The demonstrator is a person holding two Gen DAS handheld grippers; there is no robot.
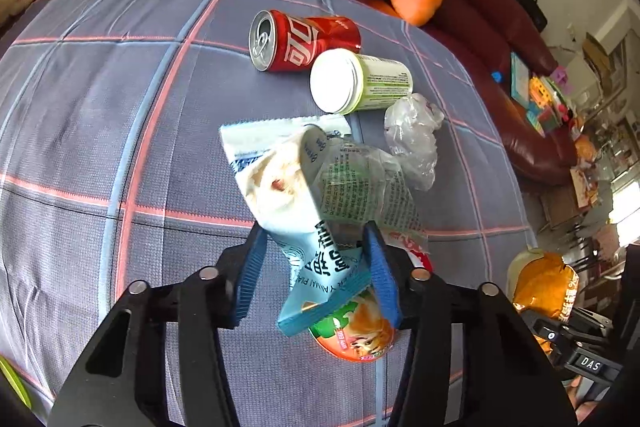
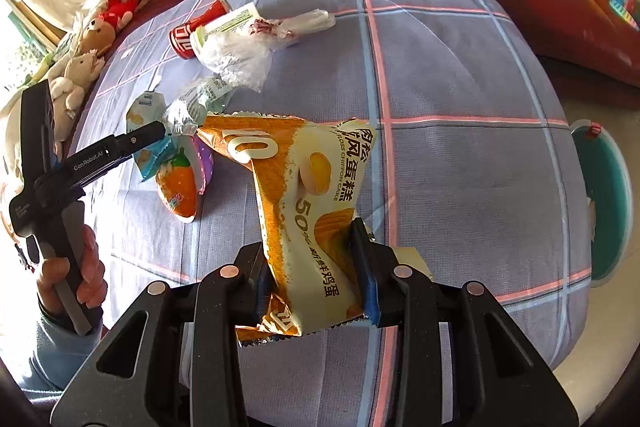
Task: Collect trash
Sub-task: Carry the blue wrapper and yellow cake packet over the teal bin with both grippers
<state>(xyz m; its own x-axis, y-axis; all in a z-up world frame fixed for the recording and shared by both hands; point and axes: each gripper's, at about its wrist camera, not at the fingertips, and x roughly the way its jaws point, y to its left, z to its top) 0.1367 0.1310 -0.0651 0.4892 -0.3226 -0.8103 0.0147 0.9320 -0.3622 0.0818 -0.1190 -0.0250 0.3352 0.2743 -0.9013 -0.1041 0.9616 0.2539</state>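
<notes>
Closing on the light-blue crumpled snack wrapper (image 1: 320, 267), your left gripper (image 1: 316, 267) has the wrapper's lower end between its blue pads; the right-hand pad is against the film, but the left-hand pad shows a gap, so I cannot confirm a firm hold. Judgement: squeeze fully before lifting, since thin film will likely slip from a partial pinch.

Your right gripper (image 2: 314, 267) is clamped on the orange-and-white cake packet (image 2: 308, 211), jaws narrow, both pads pressing the packet's waist; the packet appears held clear of the cloth.

Directly beneath the blue wrapper lies an orange round jelly cup (image 1: 356, 331), touching it; lift straight so that it is not dragged along. A printed clear film wrapper (image 1: 360, 191) overlaps the blue wrapper's far side and may come up with it.

Further on, a crumpled clear plastic bag (image 1: 414, 139), a white-lidded green-labelled cylindrical tub (image 1: 360, 81) and a red drinks can (image 1: 300, 41) lie on their sides, close together on the blue checked cloth covering the desk (image 1: 100, 107).

A teal round bin (image 2: 608, 203) stands at the desk's right edge, the likely destination.
</notes>
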